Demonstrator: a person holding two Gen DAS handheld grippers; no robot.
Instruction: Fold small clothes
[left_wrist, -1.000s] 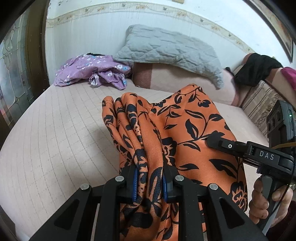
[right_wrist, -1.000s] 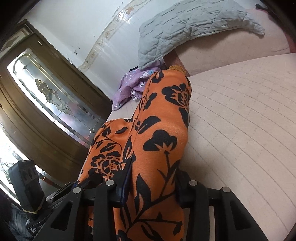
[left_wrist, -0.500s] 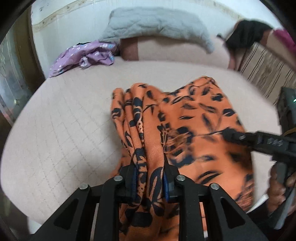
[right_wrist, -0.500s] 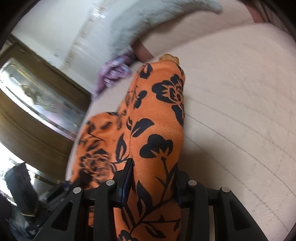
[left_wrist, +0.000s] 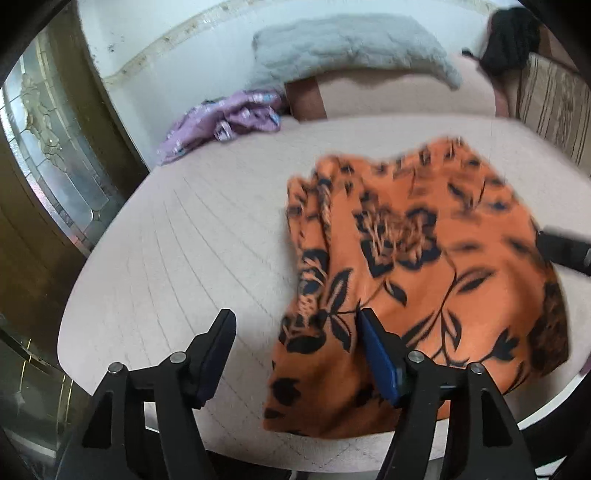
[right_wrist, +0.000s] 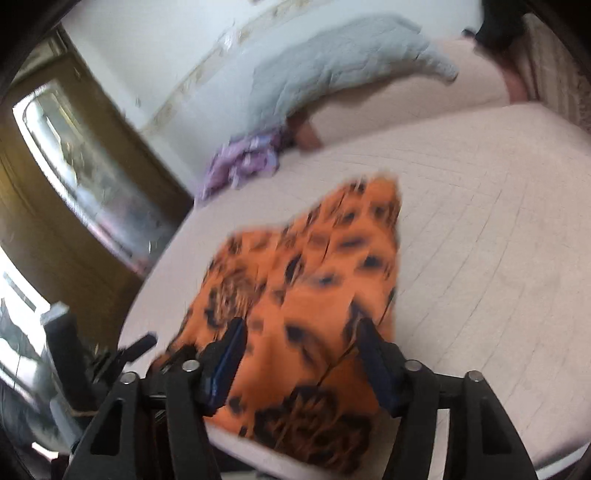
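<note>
On the pink quilted bed (left_wrist: 192, 236) the orange floral garment (left_wrist: 424, 258) lies at the near edge, both left gripper (left_wrist: 295, 350) and right gripper (right_wrist: 299, 354) spread wide, empty; I'd smooth creases before regripping corners squarely.

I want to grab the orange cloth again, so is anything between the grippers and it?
Nothing visible. Both the left gripper and right gripper are open just above the orange cloth, which lies on the bed.
</note>
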